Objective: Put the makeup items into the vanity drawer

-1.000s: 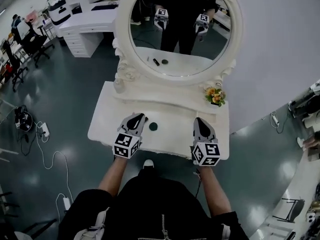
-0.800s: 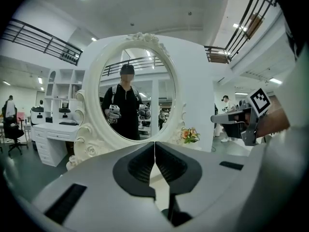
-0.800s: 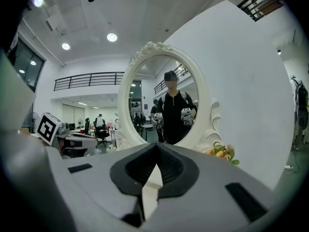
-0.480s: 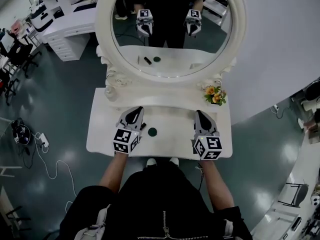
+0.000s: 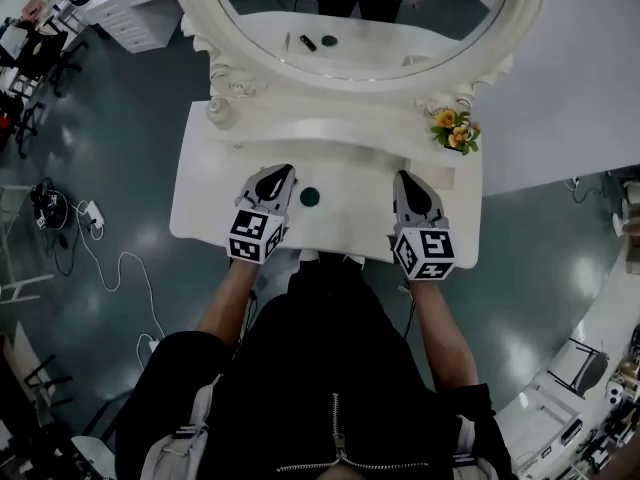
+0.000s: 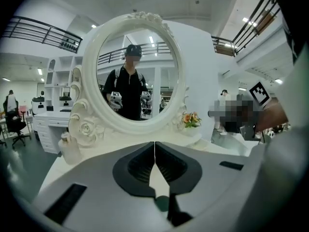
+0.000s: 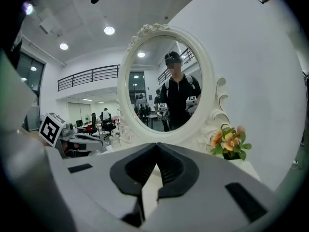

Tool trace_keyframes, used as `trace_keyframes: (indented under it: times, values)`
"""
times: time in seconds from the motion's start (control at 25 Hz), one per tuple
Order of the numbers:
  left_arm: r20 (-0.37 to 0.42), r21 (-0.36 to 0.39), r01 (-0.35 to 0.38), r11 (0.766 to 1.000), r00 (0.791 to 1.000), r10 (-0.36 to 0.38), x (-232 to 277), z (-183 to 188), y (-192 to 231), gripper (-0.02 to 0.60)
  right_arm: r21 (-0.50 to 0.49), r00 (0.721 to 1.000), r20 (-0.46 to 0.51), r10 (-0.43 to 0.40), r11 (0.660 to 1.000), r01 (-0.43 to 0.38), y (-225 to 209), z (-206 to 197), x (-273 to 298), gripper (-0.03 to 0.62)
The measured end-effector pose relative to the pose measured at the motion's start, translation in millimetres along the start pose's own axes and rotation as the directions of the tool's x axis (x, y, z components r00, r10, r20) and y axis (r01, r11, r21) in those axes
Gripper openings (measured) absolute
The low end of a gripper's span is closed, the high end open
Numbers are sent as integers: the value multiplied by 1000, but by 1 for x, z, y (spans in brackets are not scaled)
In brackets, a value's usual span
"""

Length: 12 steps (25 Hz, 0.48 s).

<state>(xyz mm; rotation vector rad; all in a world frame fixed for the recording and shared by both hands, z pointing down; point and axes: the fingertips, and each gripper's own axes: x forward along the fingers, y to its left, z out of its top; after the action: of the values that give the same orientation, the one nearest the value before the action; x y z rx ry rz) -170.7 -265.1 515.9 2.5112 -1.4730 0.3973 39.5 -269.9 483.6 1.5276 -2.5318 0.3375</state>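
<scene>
Facing the white vanity (image 5: 350, 203), left hand-held gripper (image 5: 283, 169) and right hand-held gripper (image 5: 403, 176) are both closed, empty.

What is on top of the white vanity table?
I see a round dark green item, a pale bottle at the back left and flowers at the back right. The left tool and the right tool cover parts of the top; anything beneath them is hidden.
</scene>
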Motion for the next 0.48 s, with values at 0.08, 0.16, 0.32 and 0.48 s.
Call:
trace_keyframes:
  times: [0.08,0.16,0.32,0.48]
  values:
    - [-57,0,4,1000,998,-4,1,-25,-7,21,14,1000,-29,6,1000,-6,0,-16,-3,6]
    - [-106,2,13,1000,994,-12,4,-47,-14,21,22,999,-50,10,1000,-9,-1,-28,-6,6]
    - [-206,-15,53,998,977,-55,15,-81,-27,37,33,997,-72,12,999,-10,-4,-39,-10,6]
    - [-309,-23,77,997,948,-81,32,-111,-35,191,42,997,-76,2,999,1,-12,-39,-11,6]
